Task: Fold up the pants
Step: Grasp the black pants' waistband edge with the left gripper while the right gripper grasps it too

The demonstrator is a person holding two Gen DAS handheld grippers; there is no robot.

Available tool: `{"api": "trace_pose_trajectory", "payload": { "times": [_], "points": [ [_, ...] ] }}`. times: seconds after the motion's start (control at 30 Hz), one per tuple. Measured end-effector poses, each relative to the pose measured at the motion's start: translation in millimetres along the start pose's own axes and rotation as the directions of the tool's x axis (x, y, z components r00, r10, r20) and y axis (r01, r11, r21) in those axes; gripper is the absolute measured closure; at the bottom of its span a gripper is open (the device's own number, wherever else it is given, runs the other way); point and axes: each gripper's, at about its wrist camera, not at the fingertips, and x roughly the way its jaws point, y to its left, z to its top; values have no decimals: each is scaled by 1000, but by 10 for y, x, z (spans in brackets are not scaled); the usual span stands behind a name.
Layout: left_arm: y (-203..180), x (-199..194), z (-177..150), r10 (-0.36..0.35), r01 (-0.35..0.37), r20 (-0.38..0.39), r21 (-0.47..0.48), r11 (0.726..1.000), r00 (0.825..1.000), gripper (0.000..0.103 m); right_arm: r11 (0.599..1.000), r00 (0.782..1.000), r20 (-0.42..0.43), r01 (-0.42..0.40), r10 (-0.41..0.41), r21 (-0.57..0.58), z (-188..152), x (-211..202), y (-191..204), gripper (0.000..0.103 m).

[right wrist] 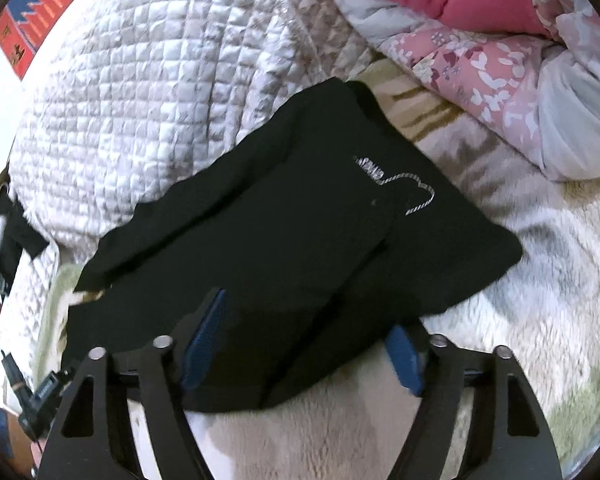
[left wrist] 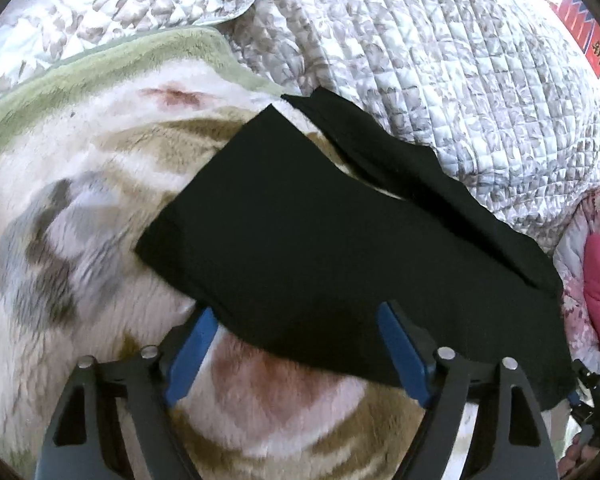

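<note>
the black pants [left wrist: 300, 248] lie flat on a fluffy cream blanket [left wrist: 80, 200] with tan and grey patches, folded so one layer lies across another; a white stitched outline [right wrist: 404, 188] shows on the cloth in the right wrist view. the left gripper [left wrist: 296, 312] has its blue-padded jaws apart, straddling the near edge of the pants, pads not visibly pressing. the right gripper [right wrist: 312, 312] also stands with jaws apart over the near edge, cloth between them. beyond lies a quilted grey-white bedspread [left wrist: 440, 60], and a pink floral quilt [right wrist: 480, 60] is bunched beside it.
</note>
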Motion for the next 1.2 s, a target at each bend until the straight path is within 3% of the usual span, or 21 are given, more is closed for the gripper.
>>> {"api": "trace_pose_trajectory", "payload": {
  "times": [0.03, 0.1, 0.13, 0.17, 0.2, 0.23, 0.3, 0.43, 0.6, 0.83, 1.07, 1.2],
  "points": [
    [-17, 31, 25, 11, -11, 3, 7, 1000, 1000, 31, 1000, 1000, 1, 0, 0, 11, 23, 17, -28, 44],
    [-46, 93, 72, 32, -32, 7, 15, 999, 999, 40, 1000, 1000, 4, 6, -6, 31, 57, 38, -82, 59],
    [-42, 103, 98, 41, -41, 9, 18, 999, 999, 50, 999, 1000, 4, 9, -9, 39, 77, 54, -106, 64],
    [-50, 130, 122, 49, -49, 7, 20, 999, 999, 57, 999, 1000, 6, 17, -18, 43, 99, 76, -130, 78],
    [-42, 163, 146, 59, -59, -1, 16, 998, 998, 70, 998, 1000, 2, 29, -29, 53, 120, 100, -168, 87],
    [-19, 184, 163, 72, -72, -5, 9, 997, 997, 84, 998, 1000, -1, 26, -26, 66, 133, 111, -202, 90],
    [12, 213, 227, 94, -94, -14, -7, 996, 995, 98, 996, 1000, -8, 11, -10, 88, 155, 86, -236, 96],
    [-1, 60, 262, 130, -130, 12, 35, 991, 991, 99, 997, 1000, 0, -13, 13, 79, 164, -96, -187, 98],
    [-11, -328, 270, 107, -109, 39, 70, 992, 994, 99, 996, 1000, -3, -30, 30, 89, 119, -405, -195, 98],
    [170, -868, -8, 87, -88, 23, 54, 995, 996, 99, 993, 996, -94, 7, 4, 115, -186, -706, -354, 98],
    [278, -917, -327, 113, -111, -45, 38, 993, 993, 99, 987, 988, -150, 67, -45, 146, -368, -686, -489, 98],
    [286, -921, -391, 125, -123, -59, 28, 992, 990, 99, 986, 988, -137, 92, -73, 139, -378, -731, -516, 98]
  ]
}}
